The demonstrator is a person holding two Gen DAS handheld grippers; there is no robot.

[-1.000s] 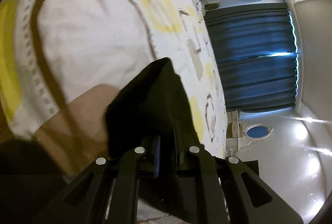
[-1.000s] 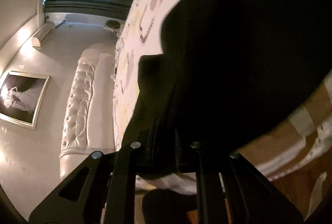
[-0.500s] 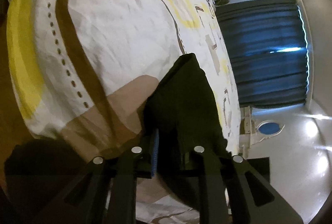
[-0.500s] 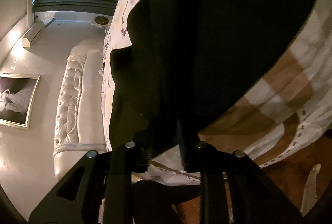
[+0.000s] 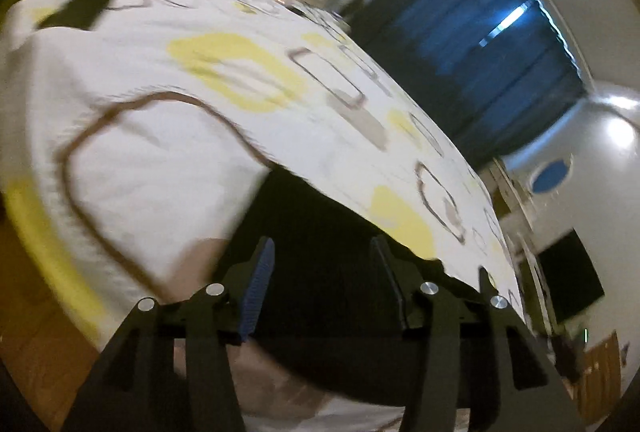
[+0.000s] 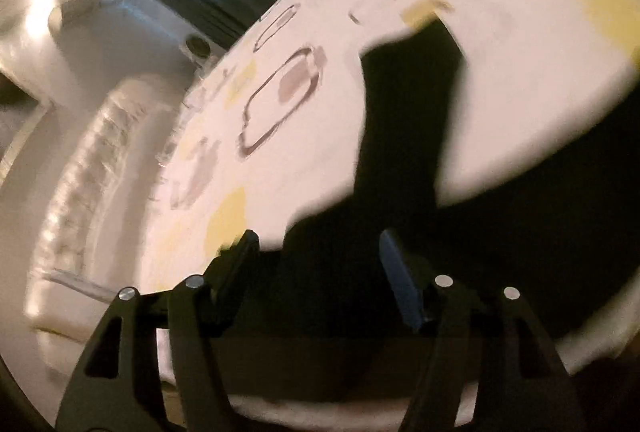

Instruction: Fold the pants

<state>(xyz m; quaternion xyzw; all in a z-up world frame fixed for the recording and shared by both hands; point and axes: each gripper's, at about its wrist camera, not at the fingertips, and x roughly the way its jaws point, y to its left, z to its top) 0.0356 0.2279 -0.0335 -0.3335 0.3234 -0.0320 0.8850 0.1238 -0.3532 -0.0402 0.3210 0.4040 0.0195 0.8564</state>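
The black pants (image 5: 320, 232) lie on the white patterned bedspread (image 5: 160, 136) near the bed's front edge. In the right wrist view the pants (image 6: 520, 232) spread to the right, with one leg (image 6: 408, 104) reaching away across the bed. My left gripper (image 5: 322, 252) is open and empty just above the pants. My right gripper (image 6: 316, 244) is open and empty above the pants' near edge. Both views are motion-blurred.
A small dark object (image 5: 76, 14) lies at the bed's far left corner. A tufted white headboard (image 6: 88, 168) stands beside the bed. Blue curtains (image 5: 480, 72) hang at the back. Wooden floor (image 5: 24, 292) shows below the bed's edge.
Both grippers have opened and let go of the pants, which now lie on the bed. Both have pulled back and tilted up.
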